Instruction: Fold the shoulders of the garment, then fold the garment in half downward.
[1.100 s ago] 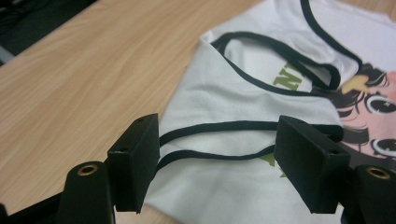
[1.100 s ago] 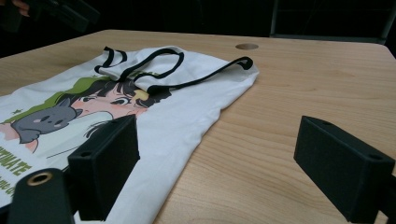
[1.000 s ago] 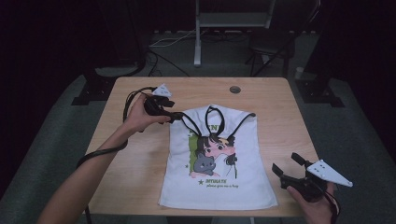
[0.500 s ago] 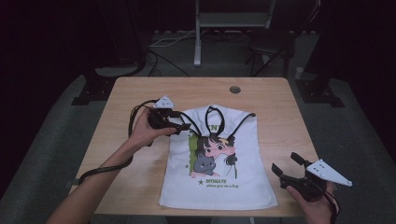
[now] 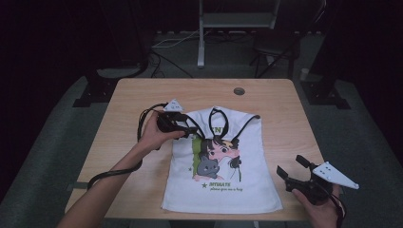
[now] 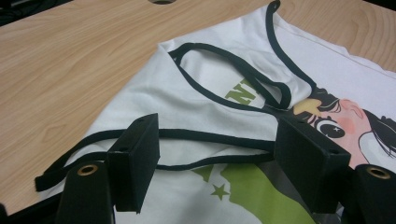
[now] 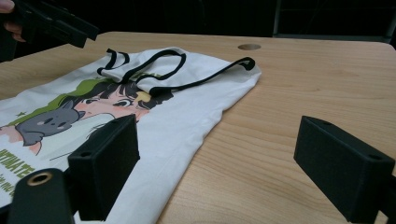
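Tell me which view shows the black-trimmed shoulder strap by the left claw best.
The left gripper view: the strap lies close up, its trim running between the open left claw. In the high view the claw partly covers it. The right gripper view shows it far off as a small striped fold.

Overhead view, two low views, shared shirt (image 5: 223, 161).
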A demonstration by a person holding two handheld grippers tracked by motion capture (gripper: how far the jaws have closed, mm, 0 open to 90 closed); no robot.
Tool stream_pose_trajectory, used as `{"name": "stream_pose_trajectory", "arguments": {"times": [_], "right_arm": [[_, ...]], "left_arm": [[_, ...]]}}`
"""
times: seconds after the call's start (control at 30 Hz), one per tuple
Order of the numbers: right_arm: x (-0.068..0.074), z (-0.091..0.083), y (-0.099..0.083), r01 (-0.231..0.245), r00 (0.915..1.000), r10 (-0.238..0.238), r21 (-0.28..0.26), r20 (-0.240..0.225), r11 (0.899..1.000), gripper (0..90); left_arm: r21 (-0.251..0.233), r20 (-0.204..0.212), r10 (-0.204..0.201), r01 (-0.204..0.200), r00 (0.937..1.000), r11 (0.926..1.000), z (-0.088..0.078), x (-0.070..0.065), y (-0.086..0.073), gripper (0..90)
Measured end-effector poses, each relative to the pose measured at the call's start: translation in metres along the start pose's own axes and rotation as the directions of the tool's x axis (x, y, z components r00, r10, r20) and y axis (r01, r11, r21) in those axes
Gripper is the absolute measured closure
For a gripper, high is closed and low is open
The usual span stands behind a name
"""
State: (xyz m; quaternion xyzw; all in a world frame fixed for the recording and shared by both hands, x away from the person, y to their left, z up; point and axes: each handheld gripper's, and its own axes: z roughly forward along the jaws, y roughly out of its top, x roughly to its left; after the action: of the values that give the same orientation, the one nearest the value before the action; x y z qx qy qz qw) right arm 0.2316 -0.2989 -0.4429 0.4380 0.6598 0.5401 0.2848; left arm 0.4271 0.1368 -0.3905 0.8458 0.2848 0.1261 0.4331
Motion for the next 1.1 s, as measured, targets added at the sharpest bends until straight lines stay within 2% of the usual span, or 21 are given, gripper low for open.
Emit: {"name": "stream_pose_trajectory", "arguments": {"times": [0.17,0.33,0.5,0.6,0.7,0.77,0.87,0.9,0.97,1.03,1.07,1.1], "right_arm": [[0.000,0.000,0.000,-0.004,1.0000,0.004,-0.003,-0.003,1.000,13.6],[-0.001,0.000,0.000,-0.005,1.0000,0.005,0.000,-0.004,1.000,13.6],[-0.002,-0.001,0.000,-0.017,0.9998,0.017,-0.009,-0.004,1.000,13.6],[-0.001,0.000,0.000,-0.010,1.0000,0.010,-0.003,0.000,1.000,13.6],[0.000,0.000,0.000,-0.005,1.0000,0.005,0.001,0.004,1.000,13.6],[-0.001,0.000,0.000,-0.008,0.9999,0.008,-0.002,0.007,1.000,13.6],[-0.001,0.000,0.000,-0.011,0.9999,0.011,-0.001,0.010,1.000,13.6],[-0.001,0.000,0.000,-0.011,0.9999,0.011,-0.001,0.010,1.000,13.6],[-0.001,0.001,0.000,-0.010,0.9999,0.010,0.005,0.009,1.000,13.6],[-0.001,0.001,0.000,-0.011,0.9999,0.011,0.003,0.010,1.000,13.6],[-0.001,0.001,0.000,-0.009,0.9999,0.009,0.006,0.010,1.000,13.6],[-0.001,0.002,0.001,-0.008,0.9999,0.008,0.008,0.009,1.000,13.6]], "left_arm": [[0.005,-0.011,-0.013,0.013,0.9999,0.9999,-0.001,0.007,-0.002,31.5],[-0.004,-0.007,-0.015,0.015,0.9999,0.9999,-0.002,0.007,-0.001,31.5],[-0.030,-0.008,-0.064,0.063,0.9979,0.9975,-0.004,0.015,0.001,31.4],[-0.041,-0.001,-0.114,0.114,0.9935,0.9927,-0.002,0.024,-0.001,31.4],[-0.044,0.005,-0.168,0.168,0.9858,0.9849,0.004,0.037,-0.003,31.4],[-0.048,-0.017,-0.192,0.191,0.9813,0.9805,0.009,0.048,-0.005,31.5],[-0.052,-0.034,-0.244,0.242,0.9691,0.9688,0.016,0.065,-0.008,31.5],[-0.052,-0.034,-0.244,0.242,0.9691,0.9688,0.016,0.065,-0.008,31.4],[-0.048,-0.048,-0.266,0.264,0.9627,0.9634,0.021,0.076,-0.010,31.5],[-0.036,-0.067,-0.272,0.270,0.9601,0.9623,0.025,0.082,-0.010,31.5],[-0.036,-0.067,-0.272,0.270,0.9601,0.9623,0.025,0.082,-0.010,31.5],[-0.017,-0.065,-0.262,0.261,0.9629,0.9651,0.030,0.086,-0.009,31.5]]}}
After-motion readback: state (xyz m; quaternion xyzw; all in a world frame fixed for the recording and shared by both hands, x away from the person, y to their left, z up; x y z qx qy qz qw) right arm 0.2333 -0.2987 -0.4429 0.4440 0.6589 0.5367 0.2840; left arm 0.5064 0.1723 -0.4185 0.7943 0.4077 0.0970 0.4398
